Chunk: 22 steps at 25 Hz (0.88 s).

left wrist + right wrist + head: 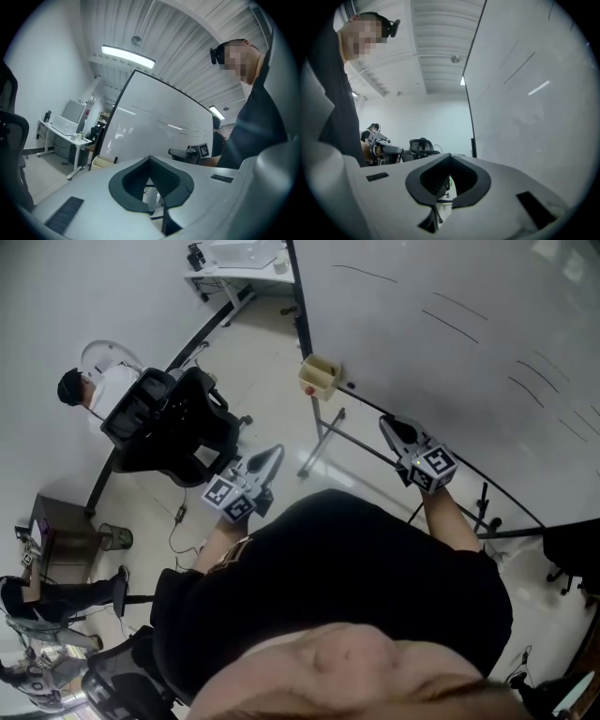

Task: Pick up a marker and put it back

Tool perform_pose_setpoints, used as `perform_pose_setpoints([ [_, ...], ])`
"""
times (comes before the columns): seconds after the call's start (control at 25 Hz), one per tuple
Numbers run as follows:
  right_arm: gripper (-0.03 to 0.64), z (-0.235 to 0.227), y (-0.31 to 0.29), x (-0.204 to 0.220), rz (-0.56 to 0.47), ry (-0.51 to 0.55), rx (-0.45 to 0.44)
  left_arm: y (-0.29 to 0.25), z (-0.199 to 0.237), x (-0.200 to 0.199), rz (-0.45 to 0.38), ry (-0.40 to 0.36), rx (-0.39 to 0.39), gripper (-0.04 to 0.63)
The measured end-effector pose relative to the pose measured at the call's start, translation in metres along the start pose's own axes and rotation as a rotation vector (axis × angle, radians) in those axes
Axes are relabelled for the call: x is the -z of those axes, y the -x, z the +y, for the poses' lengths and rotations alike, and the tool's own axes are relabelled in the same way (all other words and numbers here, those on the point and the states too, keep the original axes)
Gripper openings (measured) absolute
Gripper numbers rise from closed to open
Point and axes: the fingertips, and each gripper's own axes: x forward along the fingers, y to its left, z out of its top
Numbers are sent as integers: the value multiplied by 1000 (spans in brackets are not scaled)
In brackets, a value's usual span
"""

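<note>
A cream marker box (319,377) hangs at the lower left corner of the whiteboard (450,343). A small dark thing (350,386) lies on the ledge just right of the box; I cannot tell whether it is a marker. My right gripper (386,421) points at the board's lower edge, right of the box, shut with nothing in it. My left gripper (277,452) hovers over the floor below the box, jaws together and empty. In the left gripper view the box (102,162) is ahead on the left. Neither gripper view shows a marker between the jaws.
A black office chair (173,427) stands left of my left gripper, with a seated person (98,390) behind it. The whiteboard stand's legs (323,442) cross the floor between the grippers. A white desk (239,263) is far back and a brown cabinet (56,535) at left.
</note>
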Motion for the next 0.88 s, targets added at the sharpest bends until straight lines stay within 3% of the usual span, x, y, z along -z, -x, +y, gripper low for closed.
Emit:
perform_pose_setpoints([
  [0.24,4,46,110,10,10,-53,-170,-18,-102,54,15,60,-4,-6],
  [0.44,3,58,165,5,-21,-131,-143,-30,-160,63,31,23,53,-6],
  [0.64,3,69,173,0,-69,-159,-111,-12,-160,52,22,27,54,-6],
  [0.88,3,93,135,-3,-85,-160,-92,19,-128,29,13,9,63,-6],
])
